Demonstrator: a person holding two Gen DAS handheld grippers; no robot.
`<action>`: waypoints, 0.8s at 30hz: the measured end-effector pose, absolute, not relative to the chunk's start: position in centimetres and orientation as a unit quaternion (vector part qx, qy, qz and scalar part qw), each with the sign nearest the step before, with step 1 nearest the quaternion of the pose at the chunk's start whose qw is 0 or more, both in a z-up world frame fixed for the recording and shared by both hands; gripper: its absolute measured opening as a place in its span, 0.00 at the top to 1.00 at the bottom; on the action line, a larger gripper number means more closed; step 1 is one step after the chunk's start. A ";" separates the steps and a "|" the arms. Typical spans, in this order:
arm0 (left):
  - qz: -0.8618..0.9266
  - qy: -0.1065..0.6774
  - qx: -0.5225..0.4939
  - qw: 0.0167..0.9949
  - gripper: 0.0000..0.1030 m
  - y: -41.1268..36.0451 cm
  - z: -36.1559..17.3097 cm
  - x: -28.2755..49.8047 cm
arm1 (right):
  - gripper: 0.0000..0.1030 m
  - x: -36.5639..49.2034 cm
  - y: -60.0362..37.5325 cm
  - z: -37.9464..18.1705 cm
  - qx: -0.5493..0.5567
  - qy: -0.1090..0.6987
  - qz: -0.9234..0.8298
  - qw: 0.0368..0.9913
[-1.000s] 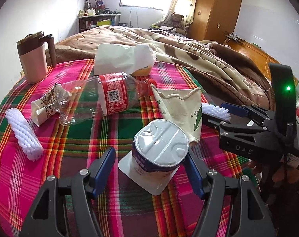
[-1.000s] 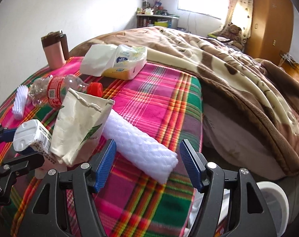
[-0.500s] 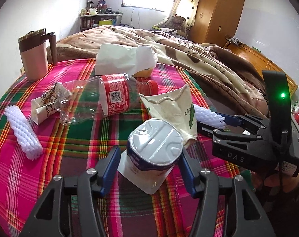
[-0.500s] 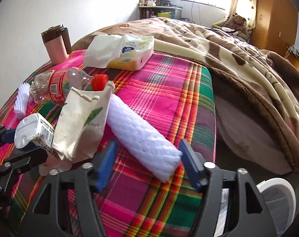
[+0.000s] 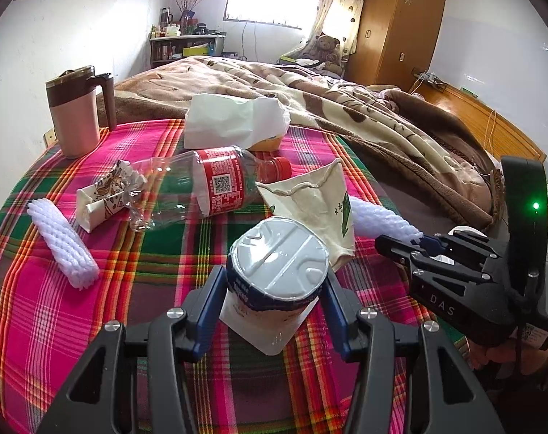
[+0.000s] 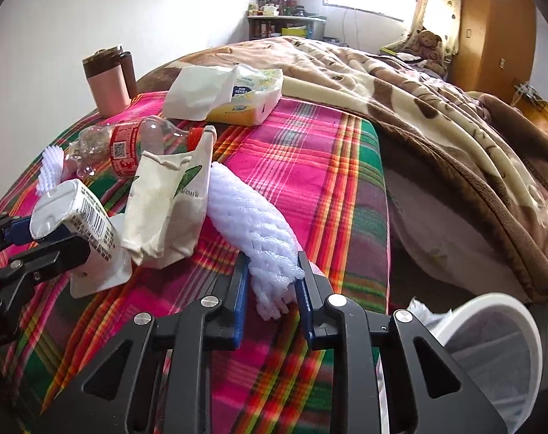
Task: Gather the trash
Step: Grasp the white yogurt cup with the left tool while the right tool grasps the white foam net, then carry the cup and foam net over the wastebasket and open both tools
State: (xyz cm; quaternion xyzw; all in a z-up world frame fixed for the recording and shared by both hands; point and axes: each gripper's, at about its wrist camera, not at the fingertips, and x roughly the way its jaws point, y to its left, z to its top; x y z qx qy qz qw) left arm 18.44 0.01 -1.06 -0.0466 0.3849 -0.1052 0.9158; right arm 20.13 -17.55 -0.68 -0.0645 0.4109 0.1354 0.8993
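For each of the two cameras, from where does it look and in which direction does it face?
Left wrist: sits on the left gripper, looking forward along its blue fingers at the carton between them; the right gripper shows at right.
Right wrist: sits on the right gripper, looking along its fingers closed on the foam net; the left gripper shows at left, a bin low right.
Shared: carton, paper bag, bottle, mug, bed.

Pink-green plaid cloth, white foam sleeve, red-labelled clear bottle, blue-padded claws.
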 end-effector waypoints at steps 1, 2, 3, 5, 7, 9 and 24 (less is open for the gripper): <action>-0.105 0.383 -0.046 0.916 0.48 0.1 -0.9 18.3 | 0.77 19.9 -17.6 -0.6 -0.062 0.410 0.132 0.900; -0.105 0.383 -0.046 0.917 0.48 0.1 -0.8 18.1 | 0.77 19.7 -17.7 -0.5 -0.059 0.409 0.130 0.901; -0.106 0.382 -0.045 0.917 0.48 0.1 -0.7 17.9 | 0.77 19.4 -17.7 -0.3 -0.055 0.407 0.130 0.903; -0.107 0.380 -0.044 0.918 0.48 0.1 -0.5 17.6 | 0.77 18.9 -17.8 -0.1 -0.053 0.402 0.119 0.906; -0.108 0.376 -0.041 0.919 0.48 -0.1 -0.3 17.3 | 0.77 18.3 -18.0 0.1 -0.043 0.400 0.114 0.908; -0.109 0.373 -0.040 0.920 0.48 -0.1 -0.1 17.0 | 0.77 18.0 -18.2 0.0 -0.033 0.407 0.102 0.907; -0.130 0.352 -0.031 0.926 0.48 -0.8 1.9 14.0 | 0.77 13.6 -19.4 2.5 0.019 0.363 0.097 0.927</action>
